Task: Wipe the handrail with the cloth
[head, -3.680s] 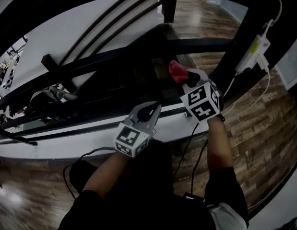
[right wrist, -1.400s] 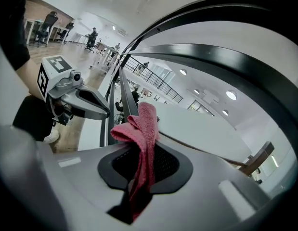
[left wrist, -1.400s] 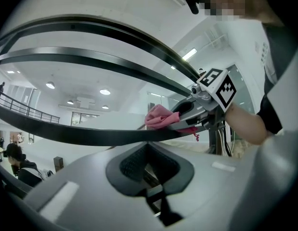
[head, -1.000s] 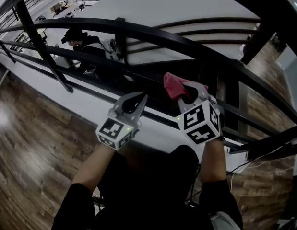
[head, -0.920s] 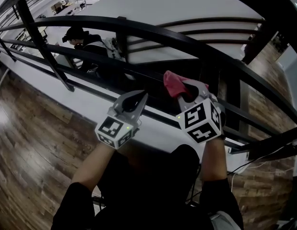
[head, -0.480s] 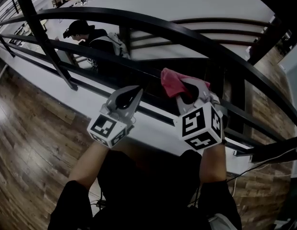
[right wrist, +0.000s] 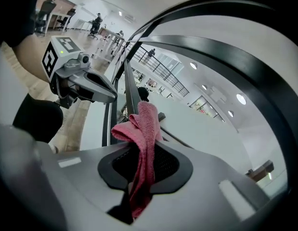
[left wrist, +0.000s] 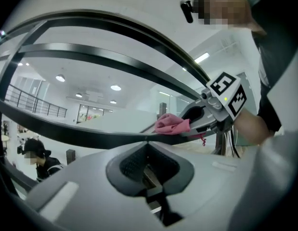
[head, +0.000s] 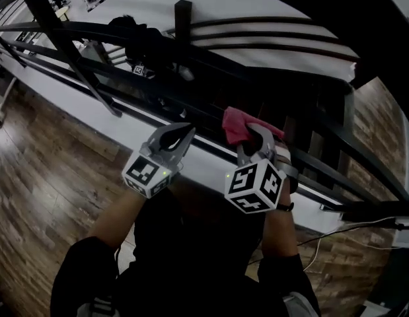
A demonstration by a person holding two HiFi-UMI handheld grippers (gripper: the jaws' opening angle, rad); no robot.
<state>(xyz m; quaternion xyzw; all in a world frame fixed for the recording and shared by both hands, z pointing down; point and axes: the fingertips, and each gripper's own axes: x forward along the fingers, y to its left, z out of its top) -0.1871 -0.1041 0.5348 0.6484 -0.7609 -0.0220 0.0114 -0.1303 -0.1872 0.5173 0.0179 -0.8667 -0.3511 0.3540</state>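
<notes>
Pink cloth (right wrist: pixel 145 148) in right gripper (head: pixel 249 136)

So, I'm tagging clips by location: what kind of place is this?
Probably an indoor balcony over an open hall: black railing, wood-plank floor, a person on the level below.

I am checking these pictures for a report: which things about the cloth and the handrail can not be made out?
- Whether the cloth touches the handrail: the head view is dark and the black bars merge.
- Cloth's lower end: right gripper view, hidden inside the right hand-held gripper.
- Handrail's ends: cut off by picture edges in every view.
</notes>
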